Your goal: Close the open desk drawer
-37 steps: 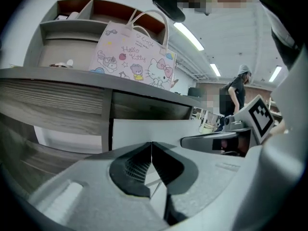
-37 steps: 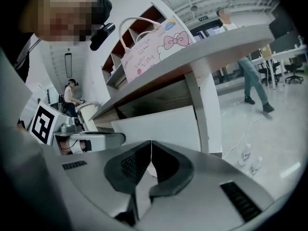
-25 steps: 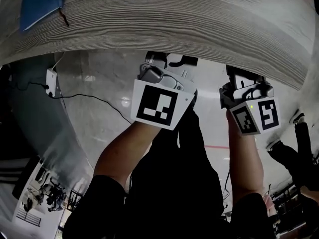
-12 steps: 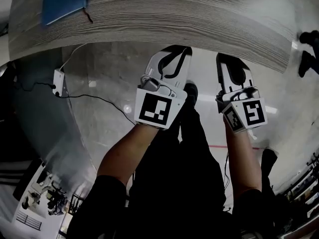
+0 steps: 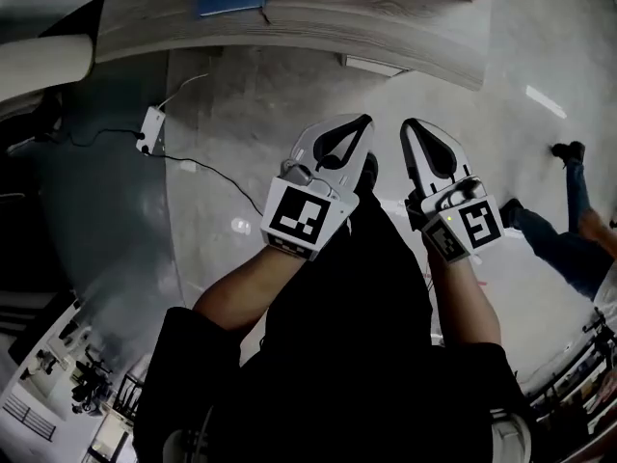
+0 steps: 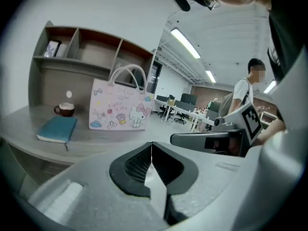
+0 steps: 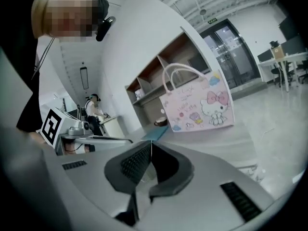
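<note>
Overhead, the head view puts a pale wood-grain desk (image 5: 386,27) across the top of frame, with grey polished floor (image 5: 289,95) below it. On the floor at left lies a white power strip (image 5: 149,128), a thin black cable (image 5: 207,174) trailing right from it. At centre, the left gripper (image 5: 363,122) and right gripper (image 5: 409,123) are side by side and apart, both in the air short of the desk edge. At far right, another person's legs in blue jeans (image 5: 569,249) show on the floor.

Each gripper's own view settles its jaws. The left pads are pressed together with nothing between them. The right pair is the same, closed and empty.

Only the gripper views show the desktop from the side. Left to right: a teal notebook (image 6: 57,129) lying flat, a brown mug (image 6: 64,109) behind it, and a pink cartoon-print tote bag (image 6: 120,105) standing upright with white handles. A wooden shelf unit (image 6: 86,47) stands along the back. The left gripper view also takes in an open office with ceiling strip lights (image 6: 185,42) and a standing person in a white top (image 6: 245,95).

Containers: the shelf's far-left compartment holds a small boxy item (image 6: 52,48), too small to identify. What the mug and bag hold is not visible.

The desk drawer is not made out in any view. A pale strip (image 5: 371,64) sits under the desk's front edge, and I cannot tell whether that is it.
</note>
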Demonstrator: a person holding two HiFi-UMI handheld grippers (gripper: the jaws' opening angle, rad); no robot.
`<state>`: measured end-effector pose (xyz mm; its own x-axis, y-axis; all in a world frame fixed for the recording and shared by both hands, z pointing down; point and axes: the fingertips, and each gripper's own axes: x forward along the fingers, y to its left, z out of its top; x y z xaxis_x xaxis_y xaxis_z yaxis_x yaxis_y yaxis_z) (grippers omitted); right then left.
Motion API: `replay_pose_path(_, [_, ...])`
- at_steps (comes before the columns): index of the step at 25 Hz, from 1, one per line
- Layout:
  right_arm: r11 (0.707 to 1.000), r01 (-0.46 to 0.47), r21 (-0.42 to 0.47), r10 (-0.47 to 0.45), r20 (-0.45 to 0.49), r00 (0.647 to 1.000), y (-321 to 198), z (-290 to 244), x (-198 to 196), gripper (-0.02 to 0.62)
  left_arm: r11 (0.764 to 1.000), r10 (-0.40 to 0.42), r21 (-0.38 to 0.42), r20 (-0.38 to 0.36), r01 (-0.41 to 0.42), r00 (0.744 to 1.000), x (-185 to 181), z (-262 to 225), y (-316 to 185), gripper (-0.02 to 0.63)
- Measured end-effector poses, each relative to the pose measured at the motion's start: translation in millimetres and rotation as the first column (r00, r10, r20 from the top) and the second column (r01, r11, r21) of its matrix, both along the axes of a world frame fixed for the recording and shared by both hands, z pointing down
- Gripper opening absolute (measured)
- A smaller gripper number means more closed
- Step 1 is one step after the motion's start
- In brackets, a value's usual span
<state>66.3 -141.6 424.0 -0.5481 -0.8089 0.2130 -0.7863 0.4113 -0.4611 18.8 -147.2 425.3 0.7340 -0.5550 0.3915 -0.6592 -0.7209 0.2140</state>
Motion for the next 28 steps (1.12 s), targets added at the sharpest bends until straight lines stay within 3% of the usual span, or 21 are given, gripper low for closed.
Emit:
replay_pose_path(6, [0.992,0.058,0.113,-0.051,-0.064,0.997,23,-117,1,0.015,0.992,-0.030,0.124,-0.027,0.033,0.999,-9,-138,20,0.008])
replay_pose_path(9, [0.982,0.099,0.161,-0.090,-0.062,0.994,38,-164,-1,0.014,0.977,-0.056,0.206,-0.032,0.062,0.998,-15,-180,34,0.008])
replay_pose_path(13, [0.960,0.152,0.233,-0.132,-0.099,0.986,62,-211,-7,0.014,0.964,-0.086,0.250,-0.043,0.094,0.995,-23,-221,52,0.008])
replay_pose_path(21, [0.957,0.146,0.252,-0.132,-0.071,0.989,98,-239,-14,0.012,0.959,-0.065,0.273,-0.042,0.074,0.997,-38,-249,82,0.008])
replay_pose_path(28, [0.955,0.140,0.262,-0.122,-0.086,0.989,99,-251,-21,0.012,0.959,-0.056,0.275,-0.030,0.062,0.998,-46,-249,85,0.008])
